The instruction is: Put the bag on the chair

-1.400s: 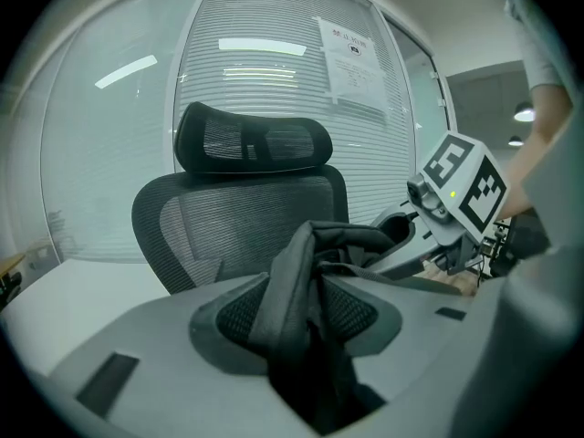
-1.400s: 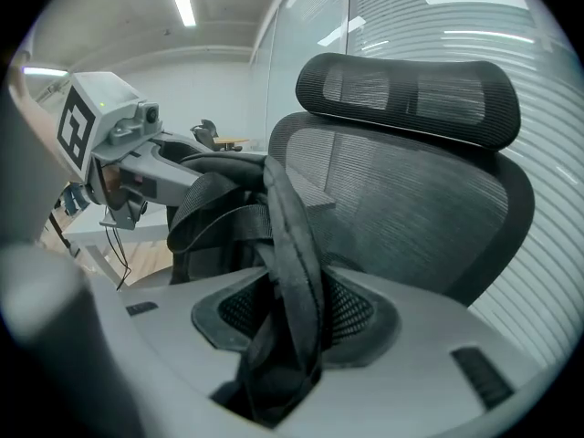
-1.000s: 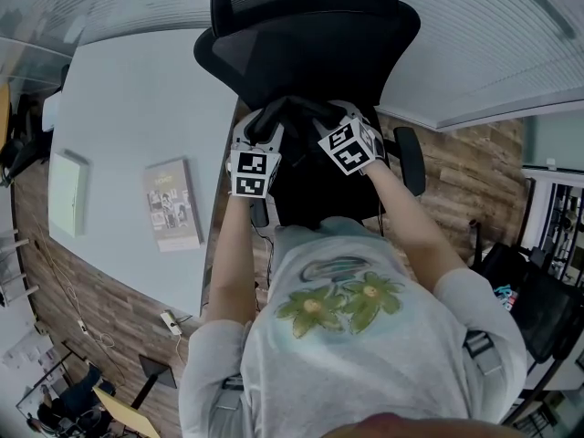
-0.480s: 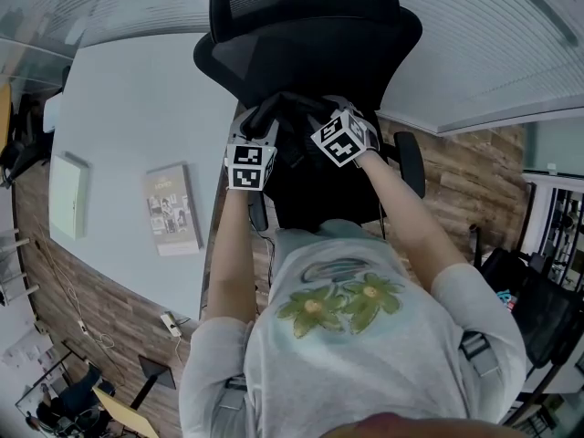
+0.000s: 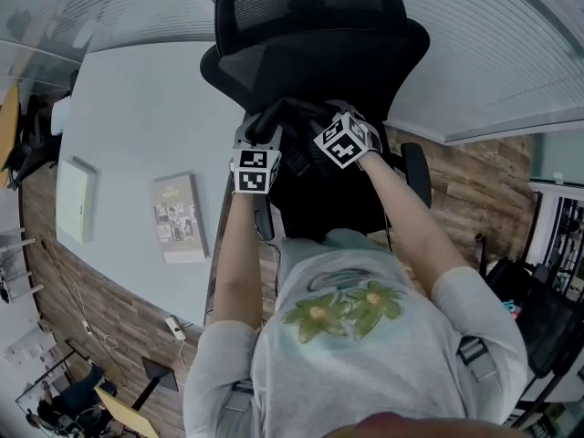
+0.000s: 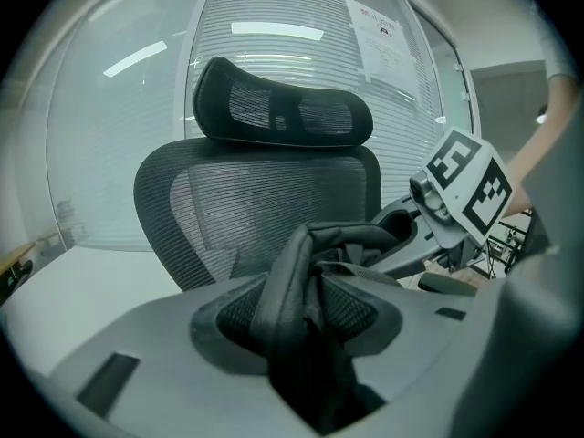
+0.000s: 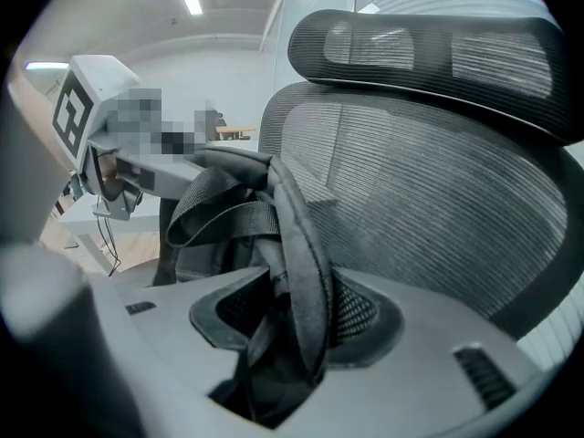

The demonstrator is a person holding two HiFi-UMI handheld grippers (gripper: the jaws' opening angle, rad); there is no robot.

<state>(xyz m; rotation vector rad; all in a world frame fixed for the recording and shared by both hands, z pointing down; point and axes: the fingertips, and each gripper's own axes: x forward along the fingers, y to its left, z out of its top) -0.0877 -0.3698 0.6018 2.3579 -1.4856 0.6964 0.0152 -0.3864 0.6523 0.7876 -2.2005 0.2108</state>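
Note:
A black bag (image 5: 294, 124) hangs bunched between my two grippers, over the seat (image 5: 319, 210) of a black mesh office chair (image 5: 310, 57). My left gripper (image 5: 262, 130) is shut on a fold of the bag's strap (image 6: 294, 286), which fills the gap between its pads. My right gripper (image 5: 319, 121) holds another strap (image 7: 301, 245). Its jaws have just been opening a little, with that strap still between them and against the pads. In the left gripper view the right gripper (image 6: 429, 231) is just right of the bag. The bag's lower body is hidden.
A white table (image 5: 137, 108) stands left of the chair, bearing a booklet (image 5: 179, 219) and a pale flat box (image 5: 75, 201). The chair's armrest (image 5: 415, 167) juts out at right. Another dark chair (image 5: 538, 313) stands at far right. Blinds back the chair.
Both grippers, with the bag between them, have edged forward and slightly down toward the chair's backrest. The grips look the same.

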